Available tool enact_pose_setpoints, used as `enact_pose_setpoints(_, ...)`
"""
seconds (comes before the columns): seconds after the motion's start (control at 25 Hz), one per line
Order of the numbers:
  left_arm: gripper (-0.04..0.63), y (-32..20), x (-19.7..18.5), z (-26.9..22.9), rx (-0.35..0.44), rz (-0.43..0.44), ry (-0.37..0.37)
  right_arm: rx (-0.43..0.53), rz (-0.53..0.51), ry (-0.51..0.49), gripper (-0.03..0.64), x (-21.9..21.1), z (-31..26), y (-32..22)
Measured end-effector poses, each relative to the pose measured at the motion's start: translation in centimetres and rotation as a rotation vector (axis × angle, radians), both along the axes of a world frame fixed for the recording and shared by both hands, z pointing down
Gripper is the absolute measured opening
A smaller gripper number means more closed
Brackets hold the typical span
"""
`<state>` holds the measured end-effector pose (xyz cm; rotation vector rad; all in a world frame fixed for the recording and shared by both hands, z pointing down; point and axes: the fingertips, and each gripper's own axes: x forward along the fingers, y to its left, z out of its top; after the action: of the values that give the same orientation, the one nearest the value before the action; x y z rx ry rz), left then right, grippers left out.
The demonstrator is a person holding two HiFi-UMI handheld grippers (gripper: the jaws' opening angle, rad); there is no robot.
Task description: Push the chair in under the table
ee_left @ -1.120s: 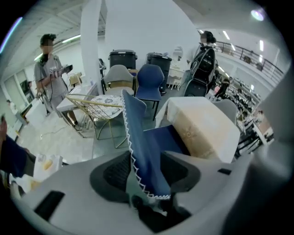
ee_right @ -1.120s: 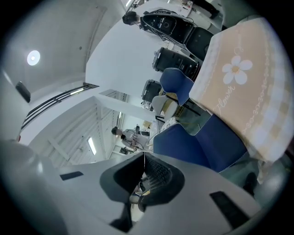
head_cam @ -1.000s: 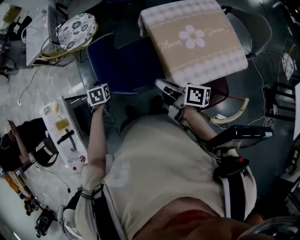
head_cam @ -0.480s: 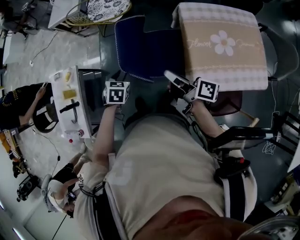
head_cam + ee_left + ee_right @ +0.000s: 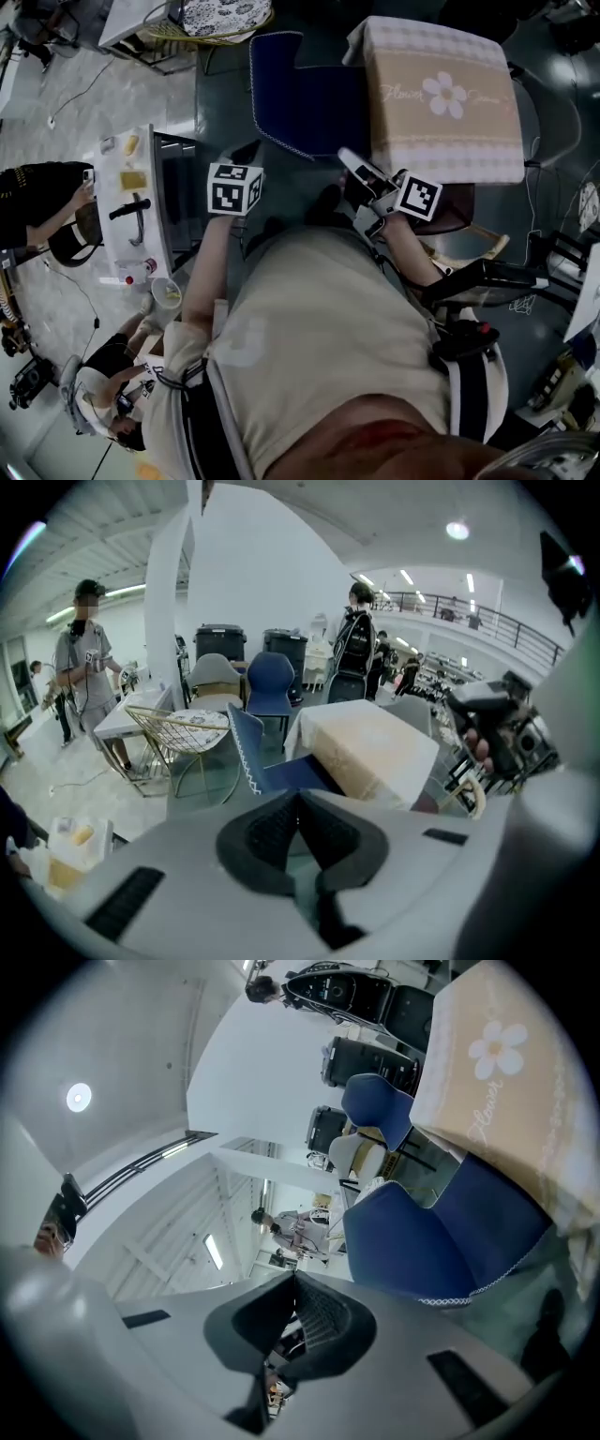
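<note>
The blue chair (image 5: 300, 94) stands at the left side of the table (image 5: 445, 98), which wears a beige cloth with a flower; its seat reaches the cloth's edge. My left gripper (image 5: 300, 794) hangs in the air short of the chair (image 5: 258, 757), touching nothing. Its jaws have just been closing, nothing is between them, and they are shut. Its marker cube (image 5: 234, 187) shows near the chair's near left corner. My right gripper (image 5: 295, 1279) is shut and empty, pointing past the chair (image 5: 422, 1232) and the cloth (image 5: 497, 1082); in the head view it (image 5: 354, 167) sits below the table's near edge.
A gold wire chair with a patterned cushion (image 5: 220, 14) stands left of the blue chair. A small white table with bits on it (image 5: 131, 202) is at the left, a person (image 5: 42, 202) beside it. A grey chair (image 5: 553, 103) is beyond the table. Black bins (image 5: 220, 639) line the back wall.
The head view has swung, so chair and table sit further right in the picture. Both marker cubes have drawn back a little from the chair and table towards my body.
</note>
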<state>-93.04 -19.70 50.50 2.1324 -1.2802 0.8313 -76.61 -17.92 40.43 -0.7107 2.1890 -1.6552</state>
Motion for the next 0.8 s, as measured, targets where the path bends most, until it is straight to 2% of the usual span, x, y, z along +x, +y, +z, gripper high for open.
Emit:
enact_pose_setpoints(0.08, 0.009, 1.1, -1.4, -1.1, 0.016, -0.013, 0.055, 0.015, -0.012, -0.021, 0.011, -2.1, -0.8, 1.4)
enact_pose_setpoints(0.24, 0.008, 3.5, -3.5, -1.4, 0.020, -0.016, 0.113, 0.030, -0.050, -0.070, 0.011, -5.6, -1.8, 4.3)
enact_pose_setpoints(0.44, 0.008, 6.9, -7.1, -2.8, 0.054, -0.036, 0.210, 0.111, -0.132, 0.049, 0.011, -11.5, -2.1, 6.8)
enact_pose_setpoints(0.6, 0.008, 9.4, -10.3, -3.6, 0.084, -0.047, 0.251, 0.172, -0.181, 0.069, 0.011, -16.6, -3.3, 9.7)
enact_pose_setpoints(0.8, 0.008, 10.4, -11.1, -7.2, 0.181, -0.010, 0.258, 0.175, -0.161, 0.141, 0.011, -17.4, -3.6, 11.4)
